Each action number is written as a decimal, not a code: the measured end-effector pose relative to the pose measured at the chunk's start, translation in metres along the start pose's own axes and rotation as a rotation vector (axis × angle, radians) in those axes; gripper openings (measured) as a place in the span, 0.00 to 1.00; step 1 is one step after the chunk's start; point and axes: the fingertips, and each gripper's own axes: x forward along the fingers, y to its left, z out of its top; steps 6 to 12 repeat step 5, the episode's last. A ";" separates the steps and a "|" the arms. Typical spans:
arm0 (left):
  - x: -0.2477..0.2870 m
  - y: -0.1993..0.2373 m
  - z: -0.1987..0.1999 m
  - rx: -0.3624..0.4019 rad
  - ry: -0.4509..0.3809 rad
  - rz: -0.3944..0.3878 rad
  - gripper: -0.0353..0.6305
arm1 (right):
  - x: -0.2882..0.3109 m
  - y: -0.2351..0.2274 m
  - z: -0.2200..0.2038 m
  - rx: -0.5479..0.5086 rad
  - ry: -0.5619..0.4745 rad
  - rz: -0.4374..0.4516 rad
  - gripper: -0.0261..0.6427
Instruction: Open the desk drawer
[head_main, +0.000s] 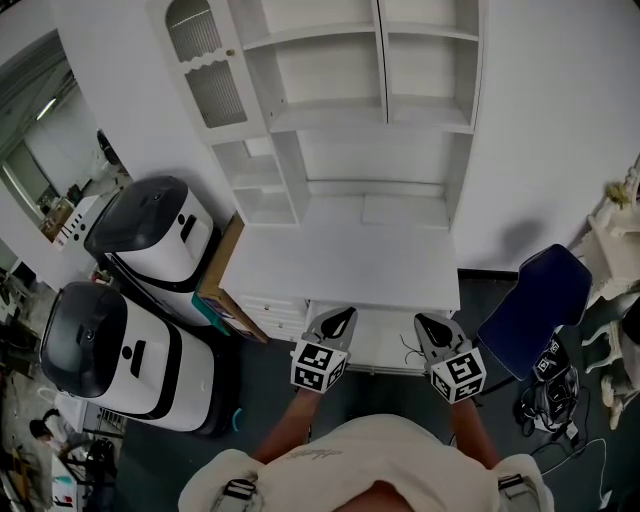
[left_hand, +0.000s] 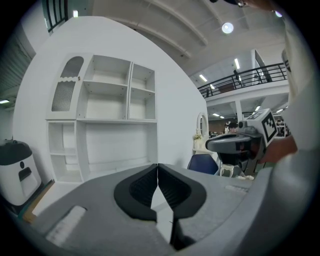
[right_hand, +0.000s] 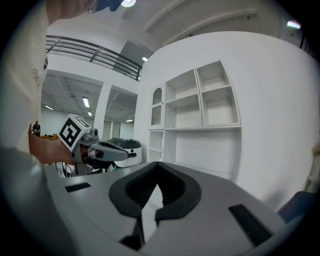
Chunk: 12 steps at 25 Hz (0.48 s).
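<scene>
The white desk (head_main: 340, 265) with its shelf unit (head_main: 370, 110) stands in front of me. Under the desktop's front edge the wide drawer (head_main: 385, 342) shows as a white strip that juts toward me; how far out it is I cannot tell. My left gripper (head_main: 344, 314) hovers over the drawer's left end and my right gripper (head_main: 426, 322) over its right end. Both are shut and hold nothing. In the left gripper view the jaws (left_hand: 157, 168) meet tip to tip. The right gripper's jaws (right_hand: 157, 166) likewise meet in the right gripper view. Both point level at the shelves.
Two white-and-black machines (head_main: 152, 228) (head_main: 105, 352) stand left of the desk, with a cardboard box (head_main: 222, 282) wedged against its side. A blue chair (head_main: 535, 305) and a tangle of cables (head_main: 552, 400) lie to the right. Small drawers (head_main: 275, 312) sit at the desk's left.
</scene>
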 end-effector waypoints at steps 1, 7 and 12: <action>-0.001 0.001 -0.001 0.015 0.006 0.008 0.08 | 0.001 0.000 0.001 -0.002 0.000 0.001 0.04; -0.007 0.008 -0.008 0.095 0.043 0.049 0.08 | 0.001 0.003 -0.001 0.003 0.004 0.001 0.04; -0.007 0.008 -0.008 0.095 0.043 0.049 0.08 | 0.001 0.003 -0.001 0.003 0.004 0.001 0.04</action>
